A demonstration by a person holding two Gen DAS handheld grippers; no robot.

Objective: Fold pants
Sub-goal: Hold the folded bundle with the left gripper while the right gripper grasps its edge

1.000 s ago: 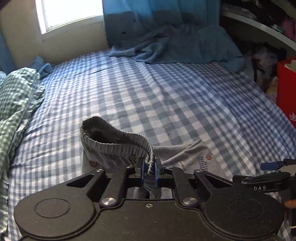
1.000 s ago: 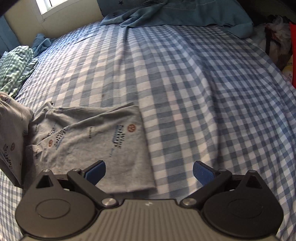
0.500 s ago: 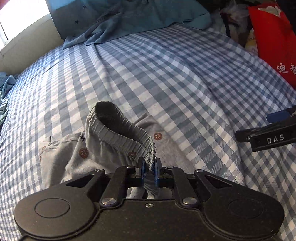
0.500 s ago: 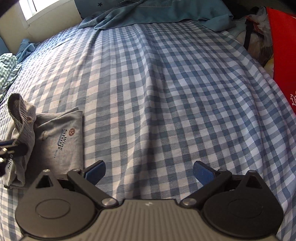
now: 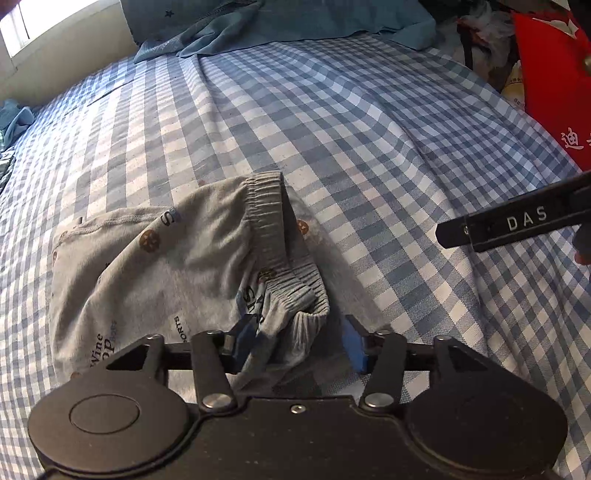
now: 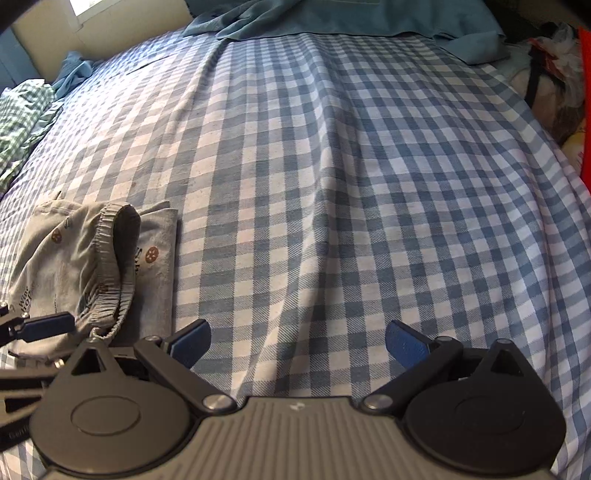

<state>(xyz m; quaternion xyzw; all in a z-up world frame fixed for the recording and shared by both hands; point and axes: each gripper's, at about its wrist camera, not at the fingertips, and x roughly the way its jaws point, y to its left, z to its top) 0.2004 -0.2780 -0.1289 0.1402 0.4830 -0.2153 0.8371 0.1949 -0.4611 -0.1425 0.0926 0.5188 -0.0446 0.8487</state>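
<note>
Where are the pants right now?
The pants lie on the checked bed, just ahead of the open left gripper; low left in the right view.

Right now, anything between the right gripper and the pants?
Only bare checked bedsheet separates the right gripper from the pants off to its left, shown in the right wrist view.

We are looking across a bed [image 6: 332, 155] covered by a blue-and-white checked sheet [image 5: 332, 122] that is lying in soft ridges. Daylight is coming through a window [image 5: 14, 33] at the far left corner, above a cream wall [image 5: 74, 48]. A teal blanket [image 5: 280, 22] is sitting crumpled along the bed's far edge. A green checked cloth [image 6: 18, 114] is lying at the left edge. A red bag [image 5: 550, 74] is standing beyond the right edge, beside dim clutter.
</note>
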